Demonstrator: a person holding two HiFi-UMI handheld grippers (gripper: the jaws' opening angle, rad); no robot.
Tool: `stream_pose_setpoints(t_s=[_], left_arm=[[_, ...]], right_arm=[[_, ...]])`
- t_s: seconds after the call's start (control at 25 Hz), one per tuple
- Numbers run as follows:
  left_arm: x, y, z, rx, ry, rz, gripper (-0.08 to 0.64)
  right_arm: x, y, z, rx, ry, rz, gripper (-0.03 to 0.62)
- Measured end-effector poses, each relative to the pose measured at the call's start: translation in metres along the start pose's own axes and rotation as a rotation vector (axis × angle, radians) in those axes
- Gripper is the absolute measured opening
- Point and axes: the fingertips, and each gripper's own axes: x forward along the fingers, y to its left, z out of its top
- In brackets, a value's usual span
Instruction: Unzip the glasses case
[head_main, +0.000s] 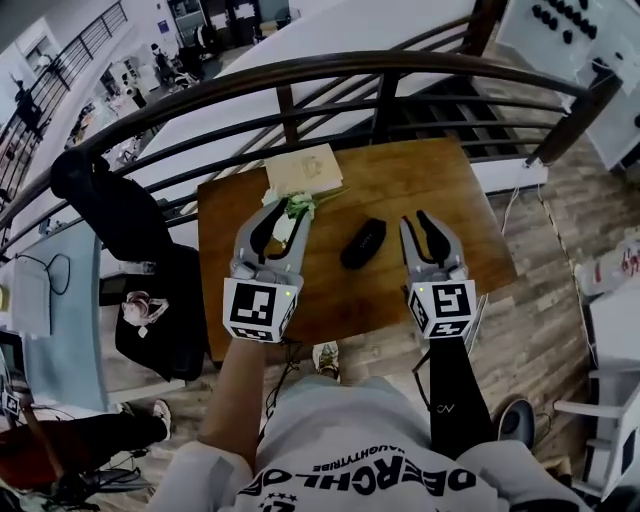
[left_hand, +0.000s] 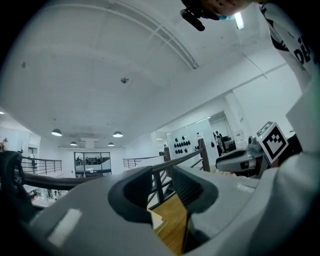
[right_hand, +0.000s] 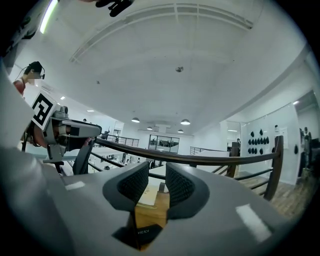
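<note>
Glasses case (head_main: 362, 243) flat on wooden table (head_main: 450, 195), between both tools, touched by neither. I can't spot zip pull. Left gripper (head_main: 283, 222) spread, empty. Right gripper (head_main: 417, 225) parted narrowly, empty. Risks as I judge:
- case unpinned, slides when zip tugged
- narrow right jaws miss small puller
- left jaws snag flower (head_main: 303, 207)

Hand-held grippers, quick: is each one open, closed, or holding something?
Left hand-held gripper: open, holding nothing.
Right hand-held gripper: open only a little, holding nothing.

A wooden table (head_main: 440, 200) bears a black glasses case (head_main: 362, 243), a cream book (head_main: 304, 169) and a white flower (head_main: 299, 206)
</note>
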Motion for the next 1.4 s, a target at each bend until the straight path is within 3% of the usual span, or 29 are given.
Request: stream_pose_setpoints(t_s=[0.48,0.84,1.16,1.4], left_arm=[[0.056,0.015,-0.033,-0.031,0.013,-0.147,0.132],[0.072,0.004,-0.058,-0.042,0.029,-0.201,0.132],[0.070,-0.004,-0.087,-0.052,0.088,-0.219,0.132],[0.069,-0.011,-0.107,-0.041,0.126,-0.244,0.132]], right_arm=[[0.037,-0.008,-0.019,0.000,0.049,-0.092,0.133],[0.041,-0.018,-0.046,0.034,0.095,-0.130,0.130],[0.059,-0.005,-0.090,0.083,0.193,-0.110,0.146],[0.066,0.006,-0.138,0.182,0.300,-0.124,0.190]])
